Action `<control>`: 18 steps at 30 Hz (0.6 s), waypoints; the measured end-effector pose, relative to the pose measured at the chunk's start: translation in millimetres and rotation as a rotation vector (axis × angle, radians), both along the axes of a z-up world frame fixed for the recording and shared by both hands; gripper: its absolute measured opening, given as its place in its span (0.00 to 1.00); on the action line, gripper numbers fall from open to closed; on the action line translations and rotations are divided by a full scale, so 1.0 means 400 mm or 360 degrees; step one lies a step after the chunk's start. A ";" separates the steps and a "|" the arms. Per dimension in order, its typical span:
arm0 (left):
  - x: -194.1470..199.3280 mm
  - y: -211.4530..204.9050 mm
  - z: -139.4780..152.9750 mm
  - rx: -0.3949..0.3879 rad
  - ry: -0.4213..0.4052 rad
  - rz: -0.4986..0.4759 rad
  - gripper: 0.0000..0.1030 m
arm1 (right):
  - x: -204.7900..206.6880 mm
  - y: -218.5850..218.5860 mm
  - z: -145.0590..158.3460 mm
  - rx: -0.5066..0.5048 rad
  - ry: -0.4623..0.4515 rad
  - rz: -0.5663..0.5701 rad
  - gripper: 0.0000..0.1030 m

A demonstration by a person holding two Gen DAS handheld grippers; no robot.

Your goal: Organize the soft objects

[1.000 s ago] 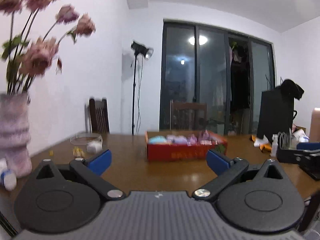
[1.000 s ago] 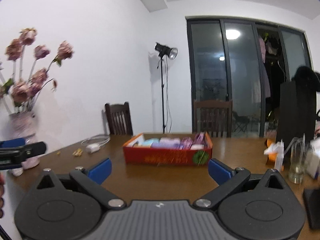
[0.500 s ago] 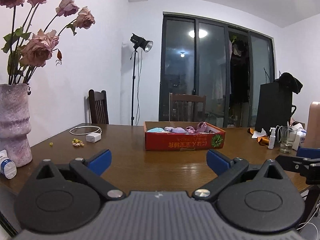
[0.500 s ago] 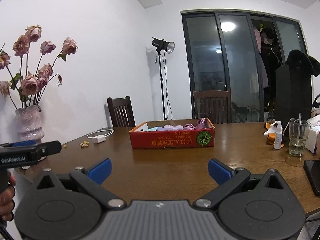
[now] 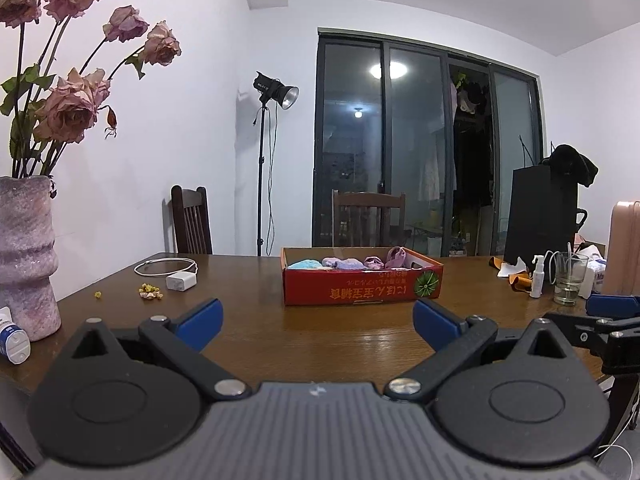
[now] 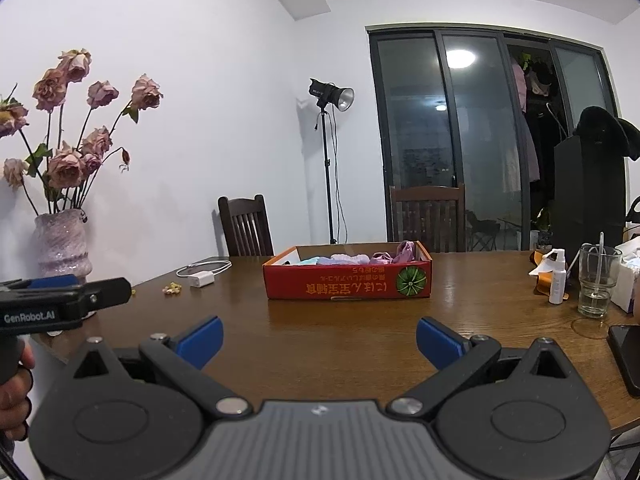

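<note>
Pink-glazed vase [image 5: 25, 256] with dried roses at far left of frame, white tube [image 5: 12, 338] at its foot. Charger with coiled cable [image 5: 176, 274] and yellow crumbs [image 5: 150, 292] left of centre on wooden table [image 5: 320, 332]. Centre: red cardboard box [image 5: 362, 286] holding soft cloth items [image 5: 348, 263] in blue, lilac and pink, bunched in a row, all inside the box, none seen loose on the table. Fits either sorting finished or items waiting to be taken out and folded; cannot tell which. Left gripper [image 5: 318, 318] at bottom of frame, jaws spread wide, nothing held, well short of the box. Right gripper [image 6: 319, 334] likewise spread wide and holding nothing. Spray bottle [image 6: 558, 276] and glass [image 6: 598, 286] at right.
</note>
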State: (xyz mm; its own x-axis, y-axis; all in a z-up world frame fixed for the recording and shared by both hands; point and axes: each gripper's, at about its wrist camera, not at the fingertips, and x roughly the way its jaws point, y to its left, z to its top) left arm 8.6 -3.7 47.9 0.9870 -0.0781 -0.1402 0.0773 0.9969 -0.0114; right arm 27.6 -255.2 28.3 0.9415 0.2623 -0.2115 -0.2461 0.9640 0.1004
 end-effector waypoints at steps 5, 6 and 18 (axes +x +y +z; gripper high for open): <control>-0.001 0.001 0.002 0.0000 -0.0009 0.0001 1.00 | -0.001 -0.002 0.000 0.0004 0.0000 -0.0004 1.00; -0.001 0.002 0.002 0.0000 -0.0009 -0.0001 1.00 | -0.001 -0.002 0.000 0.0004 -0.0004 -0.0005 1.00; -0.002 0.000 0.003 -0.0004 -0.0007 -0.0005 1.00 | 0.000 -0.006 -0.003 0.0006 -0.0004 0.0004 1.00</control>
